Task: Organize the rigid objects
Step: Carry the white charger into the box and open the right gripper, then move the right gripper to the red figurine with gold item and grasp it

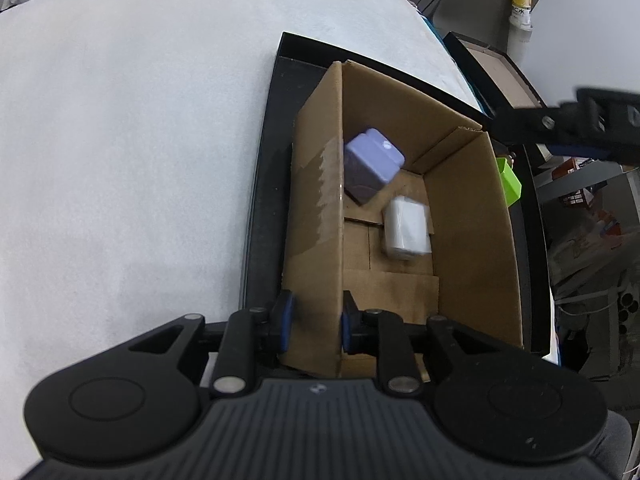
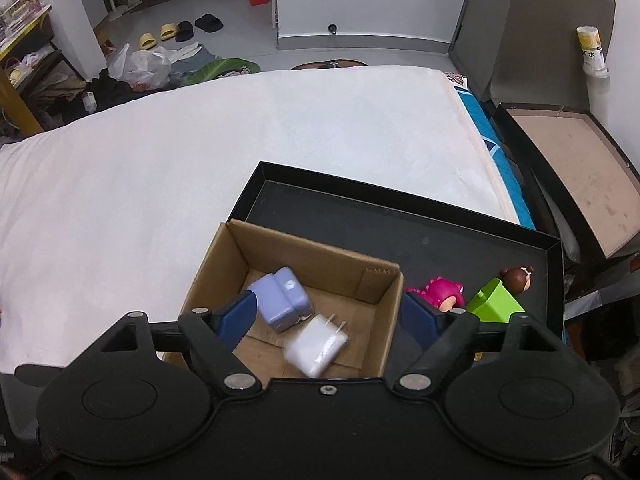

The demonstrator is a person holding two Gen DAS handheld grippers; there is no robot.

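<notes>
A left gripper (image 1: pixel 314 326) pinches the near flap of a cardboard box (image 1: pixel 472 216) between its blue pads, steadying it inside a black tray (image 2: pixel 420 224) set on a white padded surface (image 2: pixel 200 152). The right gripper (image 2: pixel 328 316) hangs over the box with its jaws spread wide and nothing between them. On the box floor lie a lilac charger (image 2: pixel 282 298) and a white plug adapter (image 2: pixel 316 344), prongs up, close together. Both look like light, hard, smooth plastic blocks, best taken across their flat sides rather than by the prongs. Outside the box, in the tray, stand a pink figurine (image 2: pixel 440 294), a green block (image 2: pixel 494 304) and a brown-haired figurine (image 2: pixel 518 278), each partly cut off by the gripper; their lower parts cannot be made out.
</notes>
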